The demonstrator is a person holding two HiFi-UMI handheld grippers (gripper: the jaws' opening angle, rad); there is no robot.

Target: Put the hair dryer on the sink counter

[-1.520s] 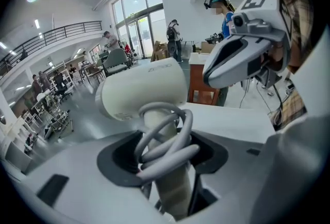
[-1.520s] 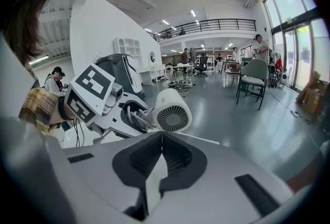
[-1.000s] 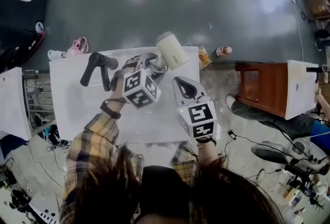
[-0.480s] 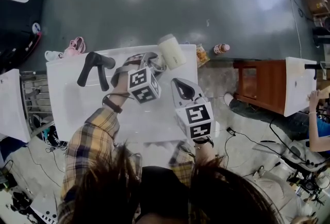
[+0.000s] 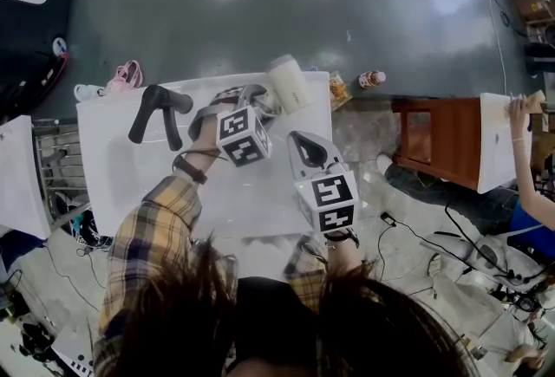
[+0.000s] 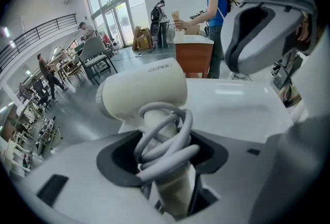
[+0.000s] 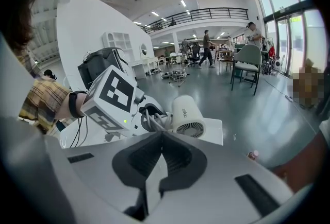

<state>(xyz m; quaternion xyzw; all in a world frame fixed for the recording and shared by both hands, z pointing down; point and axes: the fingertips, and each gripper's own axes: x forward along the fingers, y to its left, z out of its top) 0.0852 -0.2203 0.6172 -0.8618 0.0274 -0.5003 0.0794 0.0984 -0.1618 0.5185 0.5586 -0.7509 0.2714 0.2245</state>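
The cream hair dryer [image 5: 289,85] hangs at the far right corner of the white sink counter [image 5: 130,176]. Its grey cord is wound round the handle. My left gripper [image 5: 257,104] is shut on that handle, which stands up between the jaws in the left gripper view, where the hair dryer [image 6: 142,94] fills the middle. I cannot tell whether the barrel touches the counter [image 6: 242,104]. My right gripper [image 5: 305,146] hovers over the counter's right side, shut, with nothing between its jaws. From the right gripper [image 7: 160,138], the hair dryer [image 7: 188,115] lies just ahead.
A black faucet [image 5: 156,113] stands at the counter's far left. Right of the counter is a brown cabinet [image 5: 434,146] bearing another white sink [image 5: 499,146]. A bottle [image 5: 373,79] and a snack packet [image 5: 340,92] lie on the floor behind. A person [image 5: 529,193] works at the right.
My left gripper has sunk a little with the hair dryer toward the counter's far right corner. The right gripper has stayed put. The person at the right has raised an arm.
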